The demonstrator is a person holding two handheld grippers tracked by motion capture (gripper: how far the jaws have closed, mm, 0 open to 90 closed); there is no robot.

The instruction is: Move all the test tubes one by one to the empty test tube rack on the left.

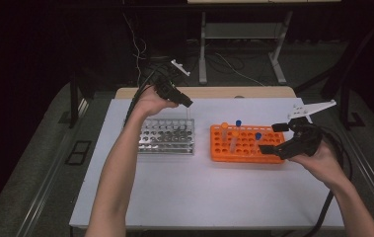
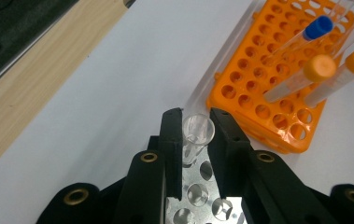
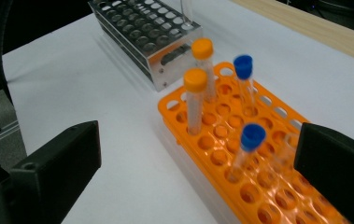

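Clear uncapped tube (image 2: 197,133) clamped between jaws of left gripper (image 2: 194,122), directly above far right corner of metal rack (image 1: 167,136).

Tube upright, lower end at a corner hole; whether seated, cannot tell. Orange rack (image 1: 244,144) just beside metal rack on white table (image 1: 199,192), holding two orange-capped tubes (image 3: 196,100) and two blue-capped tubes (image 3: 245,84). Right gripper (image 1: 275,138) at orange rack's right end, jaws wide apart, holding nothing.

Clear uncapped tube (image 2: 197,133) stands upright over the metal rack's (image 2: 198,198) corner hole.
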